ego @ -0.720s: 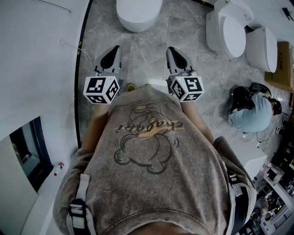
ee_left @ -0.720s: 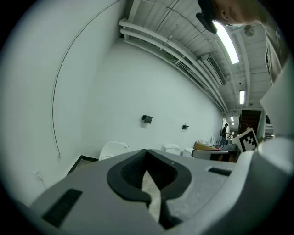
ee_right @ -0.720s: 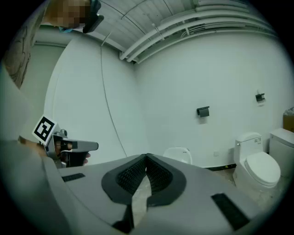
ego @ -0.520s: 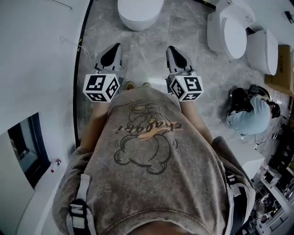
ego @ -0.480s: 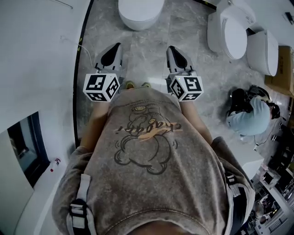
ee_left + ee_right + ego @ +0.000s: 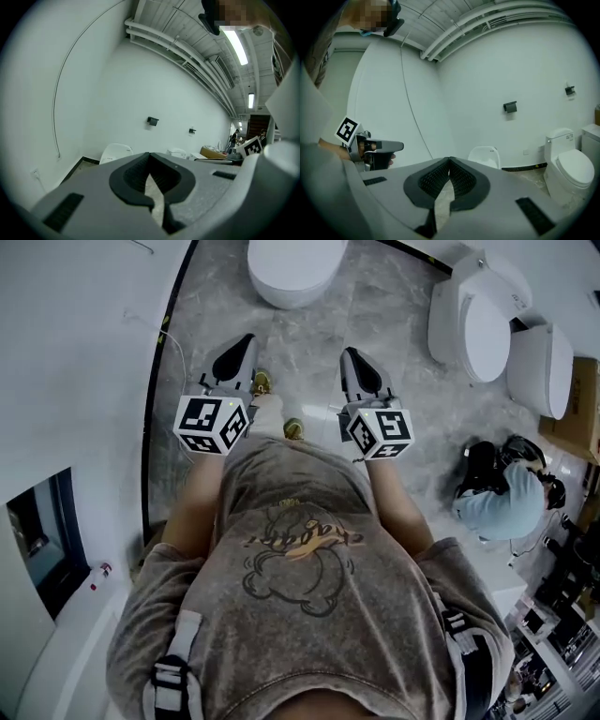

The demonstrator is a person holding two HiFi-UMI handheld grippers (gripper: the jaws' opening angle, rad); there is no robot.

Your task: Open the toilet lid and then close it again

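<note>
Now we stand a step nearer the closed toilet [image 6: 292,268], left claw [image 6: 242,343] and right claw [image 6: 354,360] both shut, empty.

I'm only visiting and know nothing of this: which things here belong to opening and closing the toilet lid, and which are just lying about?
For the job:
white ceramic toilet straight ahead, lid down
left hand-held gripper and right hand-held gripper, both shut, empty

Just about:
two more white ceramic toilets on the right
brown cardboard box
crouching person in a pale blue top
</note>
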